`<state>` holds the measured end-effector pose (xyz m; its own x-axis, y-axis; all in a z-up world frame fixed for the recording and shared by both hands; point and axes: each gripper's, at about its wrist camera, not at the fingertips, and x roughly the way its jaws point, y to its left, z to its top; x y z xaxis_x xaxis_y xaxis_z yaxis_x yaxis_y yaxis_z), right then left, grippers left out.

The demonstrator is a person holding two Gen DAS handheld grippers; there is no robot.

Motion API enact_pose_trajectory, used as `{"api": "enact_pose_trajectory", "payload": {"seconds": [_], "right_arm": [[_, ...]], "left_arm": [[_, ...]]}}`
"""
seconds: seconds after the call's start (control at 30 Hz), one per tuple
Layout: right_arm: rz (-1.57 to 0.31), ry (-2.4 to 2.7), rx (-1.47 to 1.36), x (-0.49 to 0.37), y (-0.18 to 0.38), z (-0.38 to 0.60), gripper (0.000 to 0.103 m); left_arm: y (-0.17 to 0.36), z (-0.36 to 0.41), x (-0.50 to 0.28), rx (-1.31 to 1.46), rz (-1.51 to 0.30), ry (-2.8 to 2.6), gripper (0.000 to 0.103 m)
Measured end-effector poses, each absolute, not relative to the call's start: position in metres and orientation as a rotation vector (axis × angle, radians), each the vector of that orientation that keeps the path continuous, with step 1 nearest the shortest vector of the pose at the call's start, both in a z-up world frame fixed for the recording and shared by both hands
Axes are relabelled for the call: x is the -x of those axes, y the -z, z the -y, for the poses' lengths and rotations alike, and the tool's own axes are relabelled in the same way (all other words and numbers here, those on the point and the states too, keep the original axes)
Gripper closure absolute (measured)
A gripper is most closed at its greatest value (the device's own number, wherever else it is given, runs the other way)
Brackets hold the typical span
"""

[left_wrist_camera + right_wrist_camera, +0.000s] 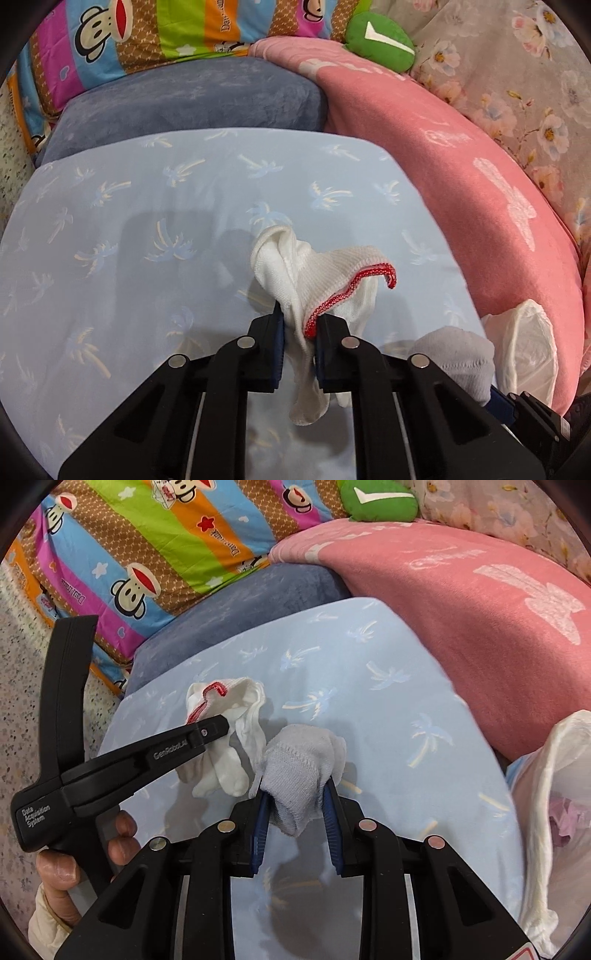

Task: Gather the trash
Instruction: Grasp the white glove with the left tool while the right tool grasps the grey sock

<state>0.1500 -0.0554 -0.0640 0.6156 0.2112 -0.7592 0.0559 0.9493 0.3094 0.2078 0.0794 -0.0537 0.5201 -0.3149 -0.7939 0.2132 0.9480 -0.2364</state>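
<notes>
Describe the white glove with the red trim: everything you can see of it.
The white glove is a knitted cotton-looking work glove with a red stitched cuff edge. It is crumpled and folded over itself, cuff opening up and to the right, fingers dangling limp below. The left gripper is shut on it, pinching the bunched fabric near the cuff. It hangs just above the light blue palm-print sheet; the right wrist view shows the fingers hanging free beside the grey sock.

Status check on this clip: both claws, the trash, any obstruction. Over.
Left claw shut on white glove. Right claw shut on grey sock. Both lifted off blue sheet. White bag at right, nothing blocking.
</notes>
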Motion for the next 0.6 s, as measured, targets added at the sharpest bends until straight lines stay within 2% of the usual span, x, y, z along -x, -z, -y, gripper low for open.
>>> {"api": "enact_pose_trajectory", "payload": {"seconds": [0.6], "right_arm": [[-0.706,-0.012,-0.339,-0.052,-0.019,0.116,0.077]], "left_arm": [[-0.027,-0.024,-0.126,0.056,-0.808,0.454,0.090]]}}
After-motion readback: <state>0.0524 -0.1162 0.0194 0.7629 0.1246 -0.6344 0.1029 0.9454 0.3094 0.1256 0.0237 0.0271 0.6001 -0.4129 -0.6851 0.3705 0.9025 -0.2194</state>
